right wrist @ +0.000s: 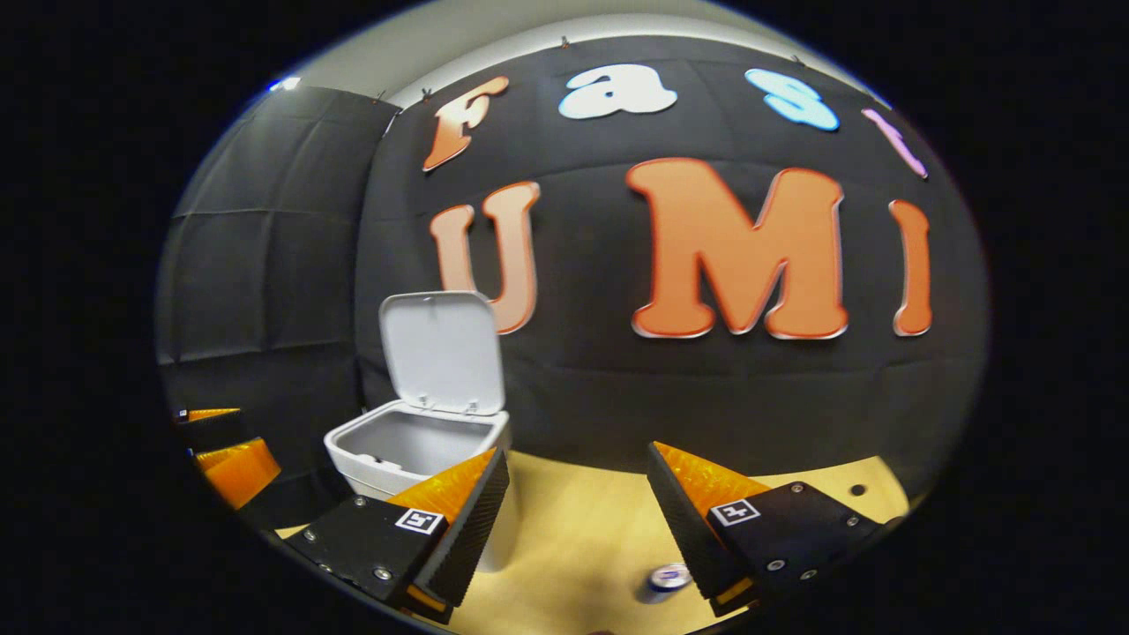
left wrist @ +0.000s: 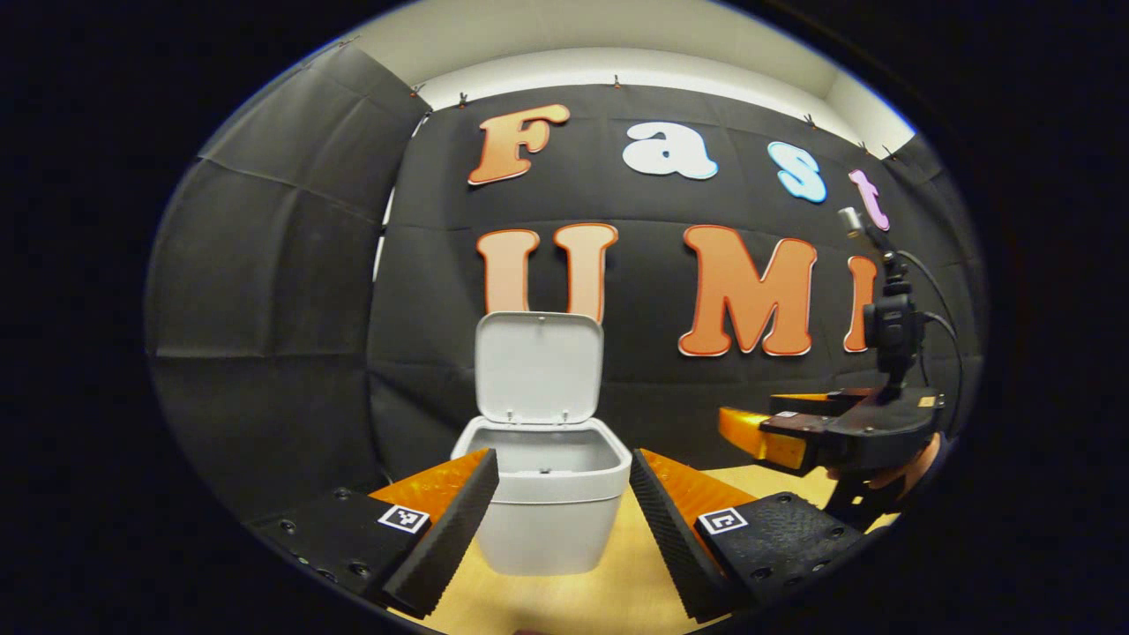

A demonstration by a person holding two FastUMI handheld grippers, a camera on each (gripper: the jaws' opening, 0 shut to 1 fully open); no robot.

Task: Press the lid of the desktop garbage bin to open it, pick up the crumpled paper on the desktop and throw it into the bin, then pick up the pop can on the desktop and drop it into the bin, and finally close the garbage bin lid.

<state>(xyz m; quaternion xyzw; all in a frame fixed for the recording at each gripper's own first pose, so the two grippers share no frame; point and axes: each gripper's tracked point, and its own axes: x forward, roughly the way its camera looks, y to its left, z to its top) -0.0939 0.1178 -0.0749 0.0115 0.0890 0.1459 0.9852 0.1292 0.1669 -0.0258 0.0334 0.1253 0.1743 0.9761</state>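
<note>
While open, bin (left wrist: 550, 494) between left jaws.

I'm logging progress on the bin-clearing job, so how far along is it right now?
Done: the bin's lid stands open. In hand: nothing; left gripper and right gripper are both open and empty. Left: the pop can still lies on the desktop; crumpled paper's whereabouts unclear; lid to close.
</note>
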